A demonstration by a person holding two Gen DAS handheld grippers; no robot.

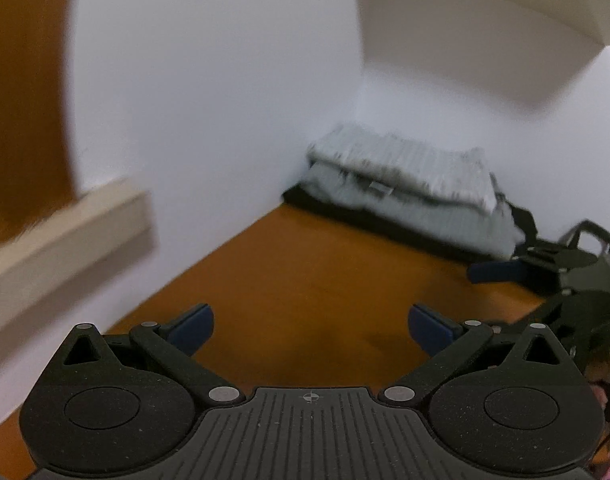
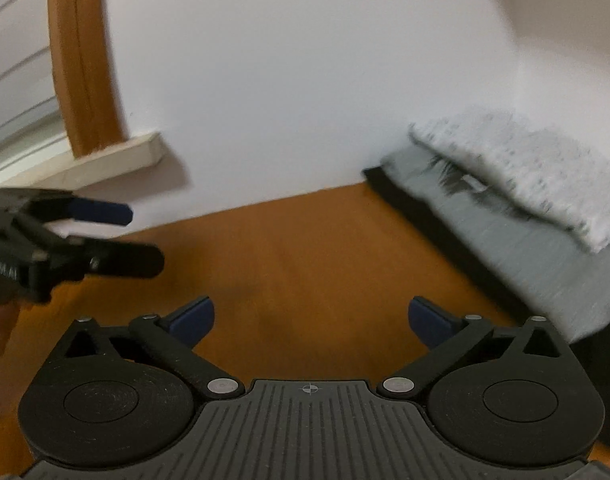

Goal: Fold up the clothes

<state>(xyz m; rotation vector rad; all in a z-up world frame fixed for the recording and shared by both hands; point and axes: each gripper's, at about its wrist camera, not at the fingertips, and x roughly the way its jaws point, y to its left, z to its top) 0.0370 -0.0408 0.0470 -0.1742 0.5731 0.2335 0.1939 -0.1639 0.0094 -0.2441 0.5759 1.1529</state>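
Two grippers, left gripper (image 1: 311, 326) and right gripper (image 2: 311, 320), both spread wide and empty, one stack of folded clothes (image 1: 409, 184), three layers, on brown table (image 1: 305, 280)

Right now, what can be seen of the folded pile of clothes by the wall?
The folded pile of clothes lies on the brown table top in the corner against the white wall. A light grey, fuzzy-looking knit sits on top, folded over a smoother grey layer, with a black layer at the bottom. A small pale tag shows at the fold. Motion blur hides finer detail. Neither gripper touches it.
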